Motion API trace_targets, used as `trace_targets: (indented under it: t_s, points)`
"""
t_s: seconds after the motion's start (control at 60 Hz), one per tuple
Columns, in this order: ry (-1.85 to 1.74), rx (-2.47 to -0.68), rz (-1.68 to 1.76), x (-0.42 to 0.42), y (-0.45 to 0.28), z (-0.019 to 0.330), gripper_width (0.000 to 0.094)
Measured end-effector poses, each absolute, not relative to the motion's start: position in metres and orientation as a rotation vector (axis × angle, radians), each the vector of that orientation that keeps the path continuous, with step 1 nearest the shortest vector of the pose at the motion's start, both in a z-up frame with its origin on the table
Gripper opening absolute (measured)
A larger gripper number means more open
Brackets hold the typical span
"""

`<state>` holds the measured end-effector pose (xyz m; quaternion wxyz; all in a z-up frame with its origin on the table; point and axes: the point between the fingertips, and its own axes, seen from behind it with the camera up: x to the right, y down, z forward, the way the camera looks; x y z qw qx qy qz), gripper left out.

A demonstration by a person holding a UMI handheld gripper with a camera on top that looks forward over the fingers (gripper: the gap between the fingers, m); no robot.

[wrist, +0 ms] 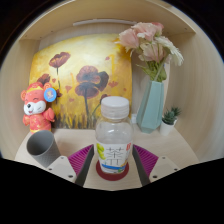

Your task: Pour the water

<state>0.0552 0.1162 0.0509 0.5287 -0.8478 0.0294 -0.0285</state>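
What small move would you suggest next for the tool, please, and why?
Probably close the tool on the bottle: it stands upright between the open fingers, with gaps at either side, and the grey cup waits just left of them.

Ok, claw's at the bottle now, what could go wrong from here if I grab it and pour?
The bottle stands between the claw fingers with its white cap apparently on; check that before tilting. It is tall, and the fingers sit low on it, so it could tip in the grip. The grey cup stands close beside it, and the blue vase with flowers just behind; a wide swing may knock either one.
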Motion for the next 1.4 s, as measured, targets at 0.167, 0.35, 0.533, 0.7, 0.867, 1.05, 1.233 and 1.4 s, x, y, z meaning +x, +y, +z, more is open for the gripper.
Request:
trace_targets:
  t_s: [0.167,0.35,0.533,0.7,0.867,1.05,1.233,1.4]
  points:
    - [0.052,-2.152,-0.11,0.052,0.069,0.019,0.0781]
    - [0.074,-2.232,-0.119,0.034,-0.01,0.015,0.0784]
    - [0.088,-2.222,-0.078,-0.005,-0.06,0.053,0.0782]
    - [0.053,-2.152,-0.051,-0.043,-0.075,0.118,0.0784]
    - [0.024,-2.11,-0.025,-0.069,-0.085,0.168,0.0785]
    - [0.017,-2.058,-0.027,-0.082,-0.093,0.213,0.0784]
    - [0.06,-2.011,0.0,-0.087,-0.104,0.241,0.0779]
    - [0.05,-2.011,0.002,-0.092,-0.112,0.246,0.0771]
